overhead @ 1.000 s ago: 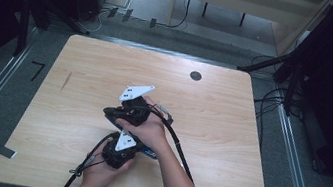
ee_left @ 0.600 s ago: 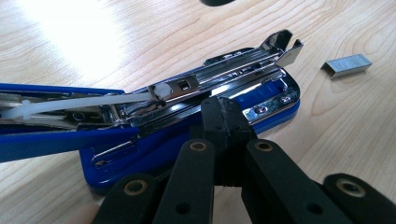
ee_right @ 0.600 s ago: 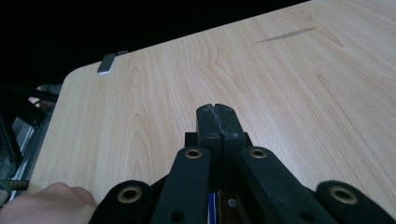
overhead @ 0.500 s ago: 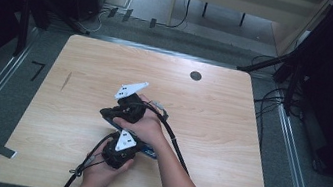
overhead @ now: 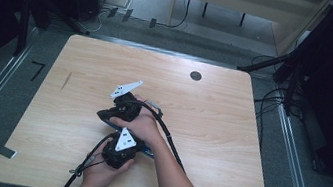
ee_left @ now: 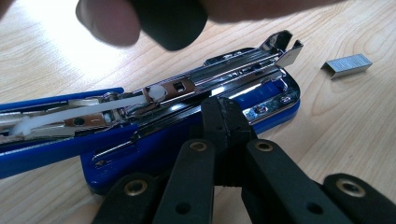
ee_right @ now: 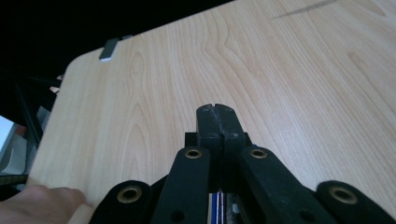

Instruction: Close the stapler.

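My right gripper [overhead: 104, 114] has shifted left, lower over the open blue stapler [ee_left: 187, 126]; jaws closed, empty. Left gripper [ee_left: 226, 109], closed, probably presses the stapler's base. Staple strip [ee_left: 348, 64] lies beside the stapler's nose, so loading is not yet done.

A light wooden bench [overhead: 229, 134] with rounded corners is standing on a grey floor [overhead: 16, 100], a round dark grommet [overhead: 196, 76] sitting near its far edge. Metal rails [overhead: 295, 159] are running along both sides. Beyond, cables [overhead: 181, 22] are trailing beneath pale wooden furniture [overhead: 250, 0], darkness flanking everything.
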### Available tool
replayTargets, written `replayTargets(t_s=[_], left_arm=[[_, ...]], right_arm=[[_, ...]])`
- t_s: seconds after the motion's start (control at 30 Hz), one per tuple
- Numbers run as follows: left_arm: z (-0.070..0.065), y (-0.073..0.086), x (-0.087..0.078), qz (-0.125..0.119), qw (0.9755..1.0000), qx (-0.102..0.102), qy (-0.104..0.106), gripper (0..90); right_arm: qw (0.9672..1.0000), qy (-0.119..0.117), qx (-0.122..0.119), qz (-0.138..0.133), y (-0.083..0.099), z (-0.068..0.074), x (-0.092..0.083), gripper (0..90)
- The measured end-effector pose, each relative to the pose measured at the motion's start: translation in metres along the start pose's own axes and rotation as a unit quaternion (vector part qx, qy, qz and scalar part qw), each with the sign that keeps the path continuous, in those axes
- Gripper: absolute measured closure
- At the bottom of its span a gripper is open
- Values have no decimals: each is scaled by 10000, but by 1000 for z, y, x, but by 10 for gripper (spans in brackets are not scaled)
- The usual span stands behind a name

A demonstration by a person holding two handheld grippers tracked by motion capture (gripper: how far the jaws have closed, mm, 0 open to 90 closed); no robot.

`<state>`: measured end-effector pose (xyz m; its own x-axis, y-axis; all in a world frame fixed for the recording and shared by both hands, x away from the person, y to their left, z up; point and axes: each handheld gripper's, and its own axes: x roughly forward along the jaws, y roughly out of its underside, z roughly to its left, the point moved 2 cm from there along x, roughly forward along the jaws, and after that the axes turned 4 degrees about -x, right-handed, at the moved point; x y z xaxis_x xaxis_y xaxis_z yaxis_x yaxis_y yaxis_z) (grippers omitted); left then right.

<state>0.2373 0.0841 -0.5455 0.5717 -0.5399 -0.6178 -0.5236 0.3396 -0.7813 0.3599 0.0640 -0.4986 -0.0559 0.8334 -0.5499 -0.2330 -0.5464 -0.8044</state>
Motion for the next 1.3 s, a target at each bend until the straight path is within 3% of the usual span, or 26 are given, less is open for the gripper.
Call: replayTargets(t_s=[0.17, 0.23, 0.33, 0.43, 0.57, 0.7, 0.93, 1.3], left_arm=[[0, 0, 0, 1, 10000, -9, 0, 900], [0, 0, 0, -5, 10000, -22, 1, 900], [0, 0, 0, -7, 10000, -26, 6, 900], [0, 0, 0, -3, 10000, -22, 4, 900], [0, 0, 0, -5, 10000, -16, 17, 900], [0, 0, 0, -12, 10000, -24, 7, 900], [0, 0, 0, -10, 10000, -17, -2, 900], [0, 0, 0, -16, 10000, -17, -3, 900]], right_arm=[[9993, 104, -61, 351, 5, -1, 11, 900], [9992, 42, -43, 395, 7, 0, 12, 900], [9970, 202, -283, 690, 7, 6, 18, 900], [9977, 180, -235, 614, 7, 7, 17, 900], [9997, 120, 39, 207, 6, 1, 4, 900], [9997, 224, 16, 88, 6, 0, -10, 900], [9983, 573, 14, -44, 7, 2, -31, 900], [9933, 1132, 175, -150, 24, 3, -55, 900]])
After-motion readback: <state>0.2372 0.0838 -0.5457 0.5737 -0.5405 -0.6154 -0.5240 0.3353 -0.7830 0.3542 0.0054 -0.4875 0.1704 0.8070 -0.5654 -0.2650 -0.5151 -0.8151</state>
